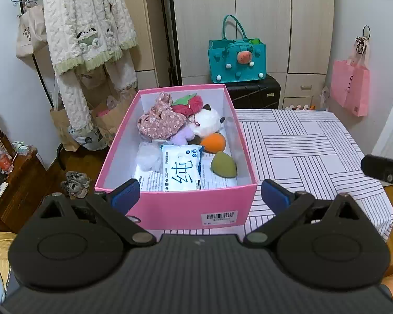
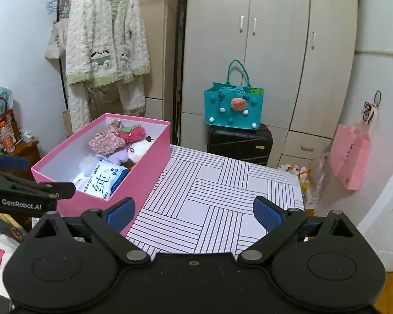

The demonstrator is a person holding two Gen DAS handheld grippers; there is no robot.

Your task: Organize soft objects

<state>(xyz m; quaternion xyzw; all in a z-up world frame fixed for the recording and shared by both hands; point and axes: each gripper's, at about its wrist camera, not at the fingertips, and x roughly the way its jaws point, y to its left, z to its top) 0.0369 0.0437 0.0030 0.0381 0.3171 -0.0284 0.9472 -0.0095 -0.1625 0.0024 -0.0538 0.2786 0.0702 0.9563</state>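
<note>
Pink box [image 1: 175, 204] long axis runs away from left gripper [image 1: 200, 192], spread wide, empty. Right gripper [image 2: 194, 213] also wide, empty. Orange toy [image 1: 214, 142] half-buried under plush.

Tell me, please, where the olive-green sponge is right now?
In the left wrist view, the olive-green sponge lies inside the pink box, near-right corner, just below the orange sponge.

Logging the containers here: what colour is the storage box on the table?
The storage box is pink outside, white inside; the left wrist view shows it best.
</note>
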